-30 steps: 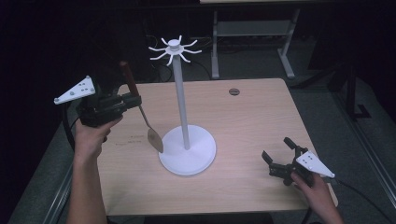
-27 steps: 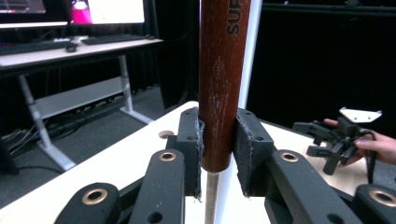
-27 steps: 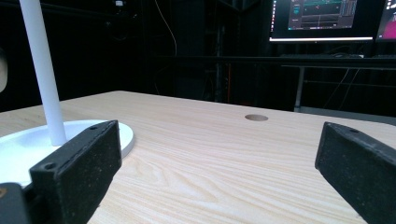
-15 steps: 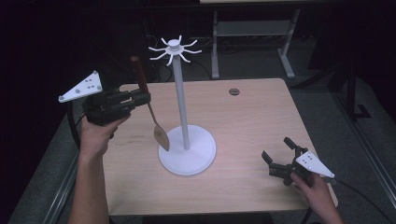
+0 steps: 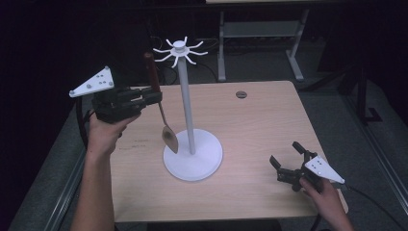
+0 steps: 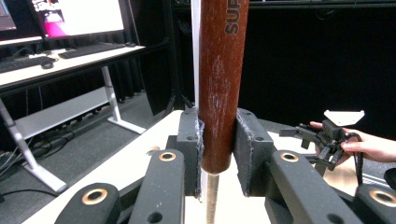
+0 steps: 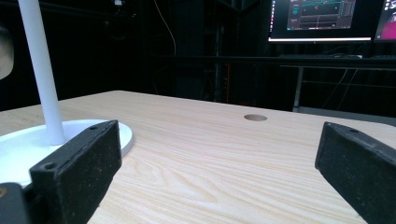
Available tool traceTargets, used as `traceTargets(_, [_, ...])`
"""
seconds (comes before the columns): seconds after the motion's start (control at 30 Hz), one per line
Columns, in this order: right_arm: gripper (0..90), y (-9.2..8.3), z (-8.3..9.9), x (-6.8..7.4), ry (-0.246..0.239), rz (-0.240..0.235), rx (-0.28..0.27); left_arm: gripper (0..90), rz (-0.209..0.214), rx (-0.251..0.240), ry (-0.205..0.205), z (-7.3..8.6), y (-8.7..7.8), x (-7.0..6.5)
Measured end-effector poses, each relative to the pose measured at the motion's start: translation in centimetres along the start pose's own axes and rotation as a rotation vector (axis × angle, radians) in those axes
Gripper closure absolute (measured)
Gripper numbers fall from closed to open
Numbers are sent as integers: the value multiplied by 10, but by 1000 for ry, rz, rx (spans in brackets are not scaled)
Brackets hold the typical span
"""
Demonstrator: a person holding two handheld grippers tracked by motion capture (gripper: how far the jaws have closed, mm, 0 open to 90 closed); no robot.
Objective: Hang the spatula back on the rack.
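Note:
My left gripper [image 5: 155, 97] is shut on the brown wooden handle [image 6: 218, 79] of a spoon [image 5: 169, 137], which hangs upright with its bowl low, just left of the white stand's pole [image 5: 186, 106]. The pads [image 6: 192, 144] press the handle from both sides. The stand has a round base [image 5: 204, 161] and a ring of hooks [image 5: 179, 49] on top; the handle's top end reaches near hook height. My right gripper [image 5: 287, 166] rests open near the table's front right corner, with nothing between its pads [image 7: 77, 165].
The wooden table [image 5: 260, 125] has a round cable hole [image 5: 241, 94] at the back. Another desk's legs [image 5: 293, 43] stand behind the table. Monitors [image 7: 322, 18] show in the dark background of the right gripper view.
My left hand has carried the spoon up and to the right, closer to the stand's pole. The right gripper has stayed where it was.

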State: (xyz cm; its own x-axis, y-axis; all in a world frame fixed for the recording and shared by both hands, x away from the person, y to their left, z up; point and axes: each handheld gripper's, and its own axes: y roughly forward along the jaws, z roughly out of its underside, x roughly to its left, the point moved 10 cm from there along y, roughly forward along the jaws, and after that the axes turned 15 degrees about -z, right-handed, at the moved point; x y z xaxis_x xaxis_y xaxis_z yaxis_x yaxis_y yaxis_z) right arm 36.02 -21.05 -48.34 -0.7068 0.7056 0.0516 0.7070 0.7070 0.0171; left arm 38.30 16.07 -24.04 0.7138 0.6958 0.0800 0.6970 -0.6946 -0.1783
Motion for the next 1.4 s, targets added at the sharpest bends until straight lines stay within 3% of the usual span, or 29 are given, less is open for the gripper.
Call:
traceTargets(1.03, [0, 0, 0, 0, 0, 0, -1, 733, 38, 39, 14, -2, 29, -5])
traceTargets(1.27, [0, 0, 0, 0, 0, 0, 0, 728, 38, 52, 21, 1, 28, -6])
traceTargets(1.4, [0, 0, 0, 0, -1, 0, 0, 705, 40, 25, 2, -3, 23, -5])
